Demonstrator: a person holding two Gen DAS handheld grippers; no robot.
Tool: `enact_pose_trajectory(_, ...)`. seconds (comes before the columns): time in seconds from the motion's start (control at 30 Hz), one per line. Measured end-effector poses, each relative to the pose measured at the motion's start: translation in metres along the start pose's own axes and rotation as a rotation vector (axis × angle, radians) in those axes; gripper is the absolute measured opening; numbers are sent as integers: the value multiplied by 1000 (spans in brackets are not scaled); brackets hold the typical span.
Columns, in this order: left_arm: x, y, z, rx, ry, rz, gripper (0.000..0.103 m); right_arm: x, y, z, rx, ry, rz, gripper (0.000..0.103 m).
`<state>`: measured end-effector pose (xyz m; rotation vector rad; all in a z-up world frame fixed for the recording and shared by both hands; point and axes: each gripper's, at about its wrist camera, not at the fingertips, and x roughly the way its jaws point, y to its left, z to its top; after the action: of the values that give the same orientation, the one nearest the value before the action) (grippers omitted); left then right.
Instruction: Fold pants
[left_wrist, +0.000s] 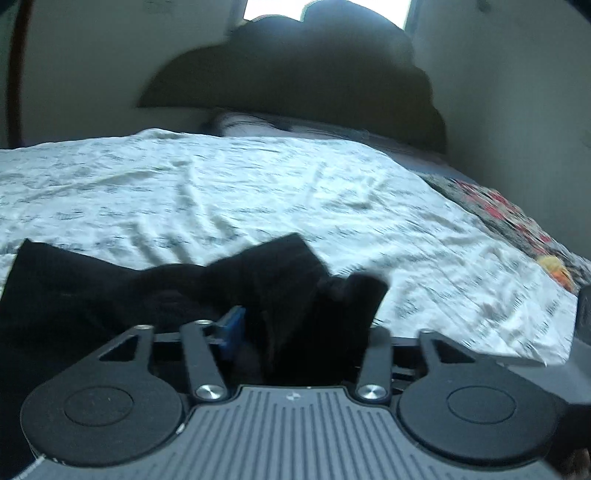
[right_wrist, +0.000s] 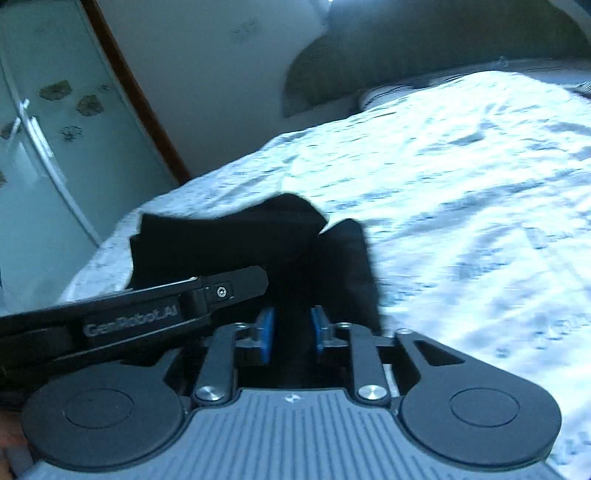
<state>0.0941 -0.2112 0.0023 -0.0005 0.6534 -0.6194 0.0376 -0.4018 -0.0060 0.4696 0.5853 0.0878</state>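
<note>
Covering bed (left_wrist: 258, 184) — wrinkled white sheet (right_wrist: 461, 166), pale walls (left_wrist: 92, 55)

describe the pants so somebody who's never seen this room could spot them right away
Start at the bed with its wrinkled white printed sheet. The pants are bunched at its near edge, where both grippers meet. They are the only solid black fabric on the pale sheet.

pants (left_wrist: 110, 288): black | sheet (left_wrist: 258, 192): white, grey print | pads (right_wrist: 266, 334): blue
</note>
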Motion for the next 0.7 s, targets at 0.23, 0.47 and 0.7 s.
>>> enact_pose_trajectory(0.23, -44, 25, 9, 82, -62, -36, 88, -39, -24, 2, -45, -102, -225, 65)
enact_pose_trajectory(0.47, -44, 101, 28, 83, -57, 303, 86, 6, -11, 44, -8, -46, 53, 66)
enact_pose_trajectory(0.7, -5, 140, 23, 37, 49, 415, 83, 55, 22, 52, -166, 39, 10, 26)
